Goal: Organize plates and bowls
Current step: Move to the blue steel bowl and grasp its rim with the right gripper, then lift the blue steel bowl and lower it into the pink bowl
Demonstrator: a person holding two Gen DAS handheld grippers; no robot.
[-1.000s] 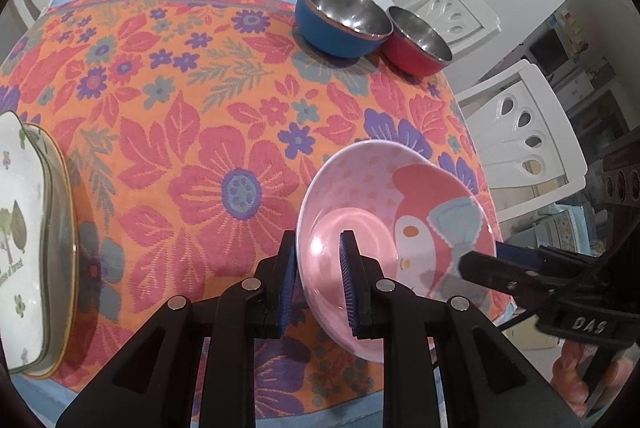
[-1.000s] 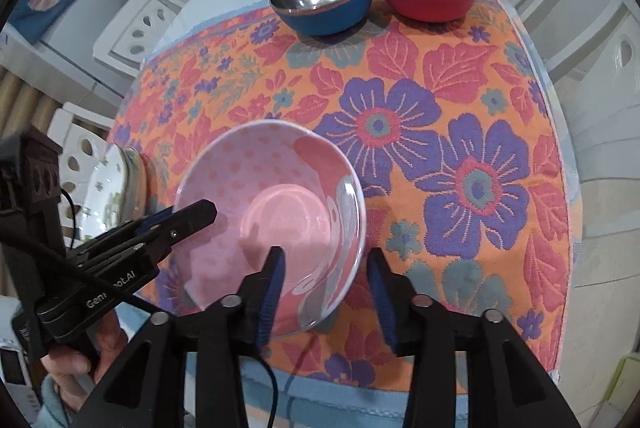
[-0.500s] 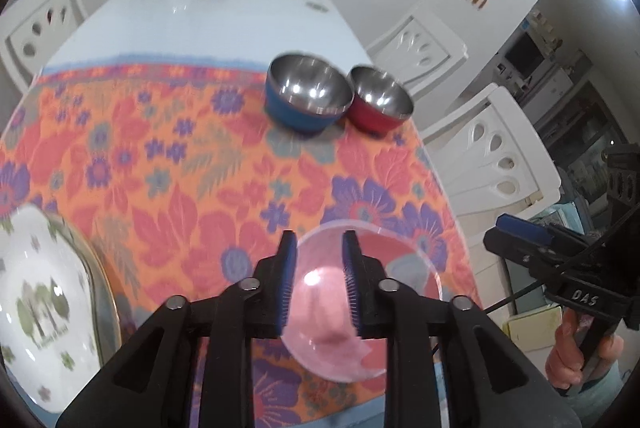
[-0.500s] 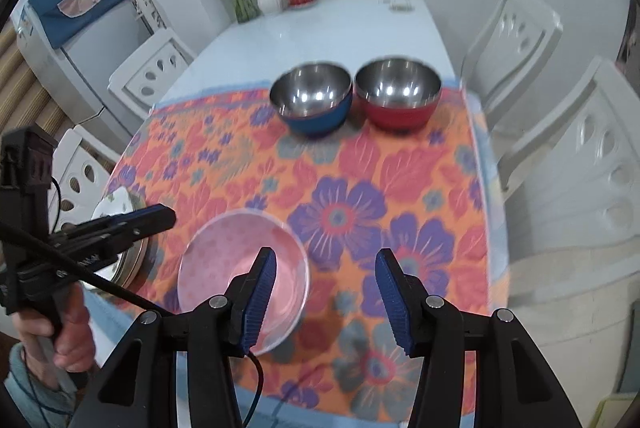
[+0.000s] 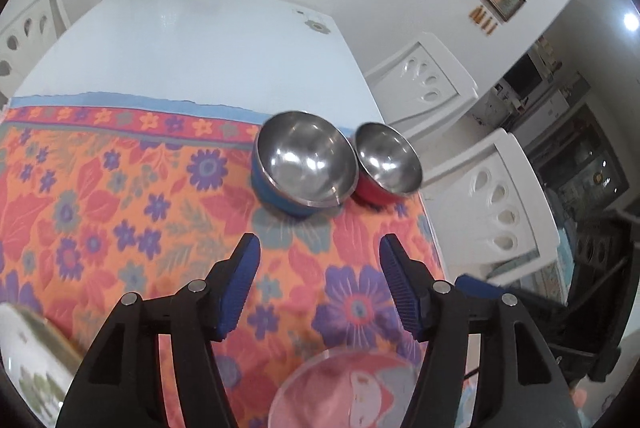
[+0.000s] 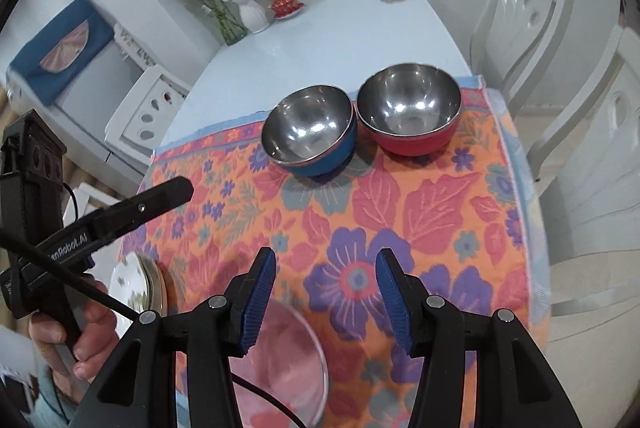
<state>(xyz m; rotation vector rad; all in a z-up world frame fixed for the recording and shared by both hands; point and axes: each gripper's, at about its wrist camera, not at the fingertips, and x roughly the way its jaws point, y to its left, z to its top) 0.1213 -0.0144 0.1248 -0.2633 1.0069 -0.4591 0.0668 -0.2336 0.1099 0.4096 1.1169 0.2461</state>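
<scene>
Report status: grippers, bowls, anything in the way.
Left gripper opening, empty; right gripper open, empty. Pink bowl on cloth, blue bowl and red bowl ahead. Path clear.

Black tongs [image 5: 320,284] w/ blue ribbed pads [image 6: 260,302], silver screws, black cable.

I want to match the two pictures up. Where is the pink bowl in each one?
Left wrist view: the pink bowl sits at the bottom edge, right of centre, below the left gripper, whose jaws are opening with nothing between them.
Right wrist view: it sits at the bottom, left of centre, partly behind the right gripper.
Shared landmark: the blue bowl on the flowered cloth, farther up in both.
</scene>
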